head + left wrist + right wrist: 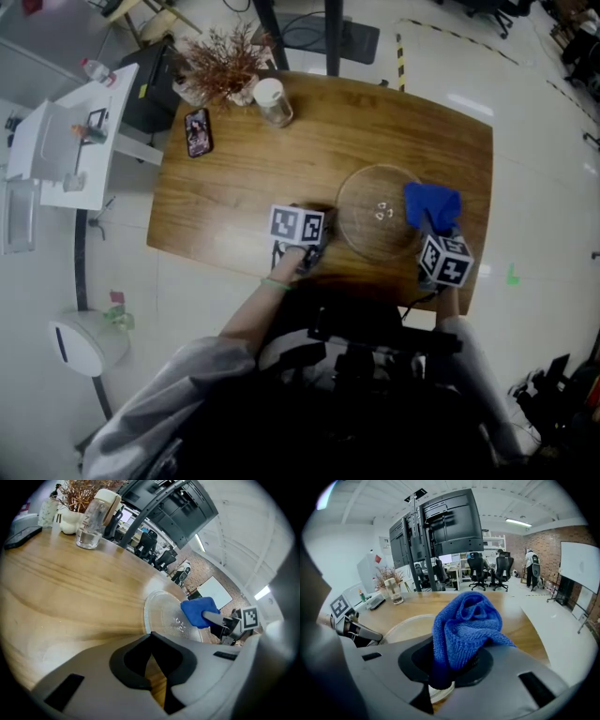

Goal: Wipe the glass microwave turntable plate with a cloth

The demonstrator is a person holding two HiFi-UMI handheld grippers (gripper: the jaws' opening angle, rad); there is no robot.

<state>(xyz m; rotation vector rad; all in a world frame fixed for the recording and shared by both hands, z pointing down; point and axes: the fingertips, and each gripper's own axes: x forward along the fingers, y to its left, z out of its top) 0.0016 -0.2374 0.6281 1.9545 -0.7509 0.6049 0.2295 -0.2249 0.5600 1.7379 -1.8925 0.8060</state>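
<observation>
1. The right gripper is clamped on a bunched blue cloth that bulges out ahead of its jaws, and it hangs over the right rim of the glass plate
2. The plate lies flat on the surface, toward the near right corner and close to the near edge
3. The left gripper has its jaws pressed together with nothing between them; it sits by the near edge, just beside the plate's left rim, and I cannot tell whether it touches the glass
4. The step in hand looks like bringing the cloth down onto the glass; tilt the right gripper so that the soft wad meets the plate first and the hard jaw tips stay off it
5. Glass on smooth wood will probably slide, so press lightly and wipe from the right rim toward the left gripper, which can act as a stop against the left rim
6. Avoid strokes that drag toward the near edge, since the plate has little room there before it could tip off
7. Work in overlapping passes from rim to middle, easing over the small pale marks near the centre so the cloth does not snag
</observation>
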